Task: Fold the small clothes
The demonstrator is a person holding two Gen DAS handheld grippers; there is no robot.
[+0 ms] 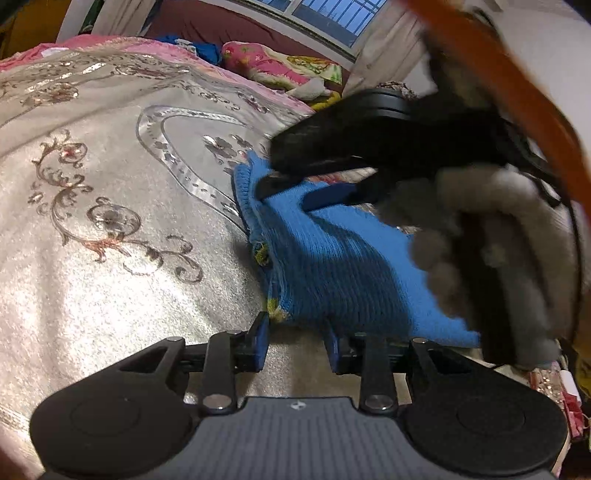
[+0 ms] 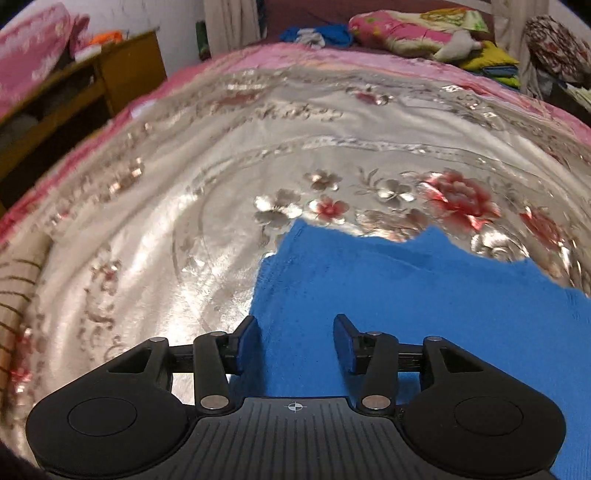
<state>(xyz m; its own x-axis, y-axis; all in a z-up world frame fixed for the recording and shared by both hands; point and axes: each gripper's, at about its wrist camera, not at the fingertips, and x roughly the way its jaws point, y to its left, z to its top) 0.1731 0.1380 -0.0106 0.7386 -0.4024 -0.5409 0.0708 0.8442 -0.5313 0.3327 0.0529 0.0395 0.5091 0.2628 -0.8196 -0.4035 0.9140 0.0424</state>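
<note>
A small blue knitted garment point(image 1: 332, 258) lies on the silver floral bedspread point(image 1: 110, 184). In the left wrist view my left gripper point(image 1: 297, 338) is open, its fingers at the garment's near edge. My right gripper point(image 1: 291, 188) reaches in from the right, held by a fuzzy-sleeved hand, its blue pads spread over the garment's far corner. In the right wrist view my right gripper point(image 2: 297, 341) is open just above the blue garment point(image 2: 424, 302), with nothing between the pads.
Pink quilted pillows point(image 2: 406, 29) and a pile of blue clothes point(image 2: 317, 35) sit at the bed's far end. A wooden cabinet point(image 2: 92, 85) stands to the left of the bed. A window point(image 1: 325, 18) is behind the bed.
</note>
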